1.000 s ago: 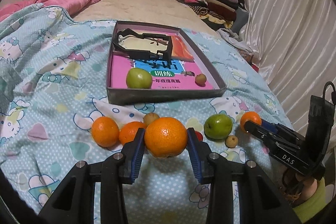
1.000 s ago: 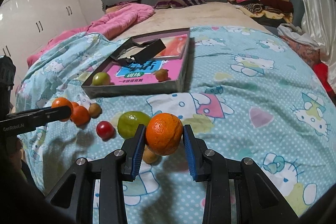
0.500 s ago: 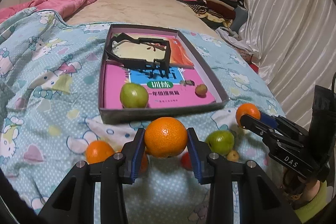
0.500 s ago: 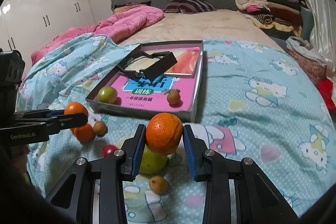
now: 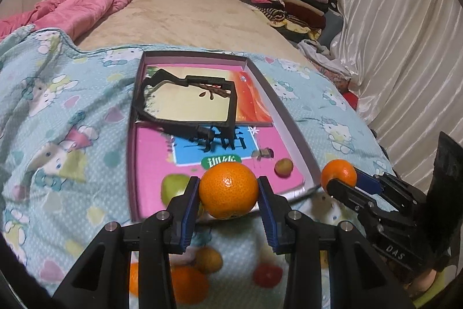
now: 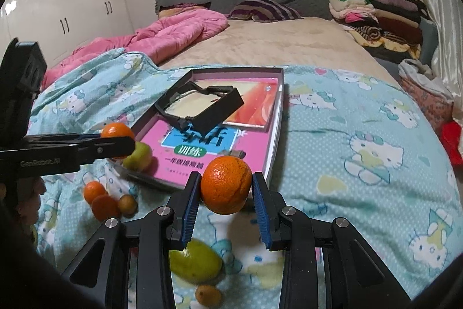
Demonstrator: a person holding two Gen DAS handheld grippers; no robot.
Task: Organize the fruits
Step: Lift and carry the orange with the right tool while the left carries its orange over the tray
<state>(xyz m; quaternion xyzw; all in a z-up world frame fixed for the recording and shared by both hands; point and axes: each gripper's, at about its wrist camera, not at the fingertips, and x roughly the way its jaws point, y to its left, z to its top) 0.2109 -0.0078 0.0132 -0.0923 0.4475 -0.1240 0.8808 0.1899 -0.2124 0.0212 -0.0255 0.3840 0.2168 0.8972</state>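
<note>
My left gripper point(image 5: 228, 184) is shut on an orange point(image 5: 228, 194) and hangs over the near rim of a shallow grey box point(image 5: 292, 123). In the box, on pink books, lie a green apple point(image 5: 173, 187) and a small brownish fruit point(image 5: 283, 166). My right gripper point(image 6: 226, 178) is shut on a second orange point(image 6: 225, 187), just short of the box's near corner point(image 6: 273, 152). Each wrist view shows the other gripper too: the right gripper point(image 5: 343, 178) with its orange point(image 5: 337, 174) at the box's right corner, and the left gripper point(image 6: 118, 137) beside the apple point(image 6: 139, 157).
A black plastic frame point(image 5: 185, 103) lies in the far half of the box. Loose on the blue quilt are oranges point(image 6: 99, 199), a small brown fruit point(image 6: 127, 203), a green fruit point(image 6: 194, 261) and a red fruit point(image 5: 267, 275). A pink duvet point(image 6: 173, 31) and folded clothes point(image 6: 376, 13) lie behind.
Both grippers have carried their oranges forward from the row of loose fruit up to the box. The loose fruit has slipped down under the fingers in both views.
</note>
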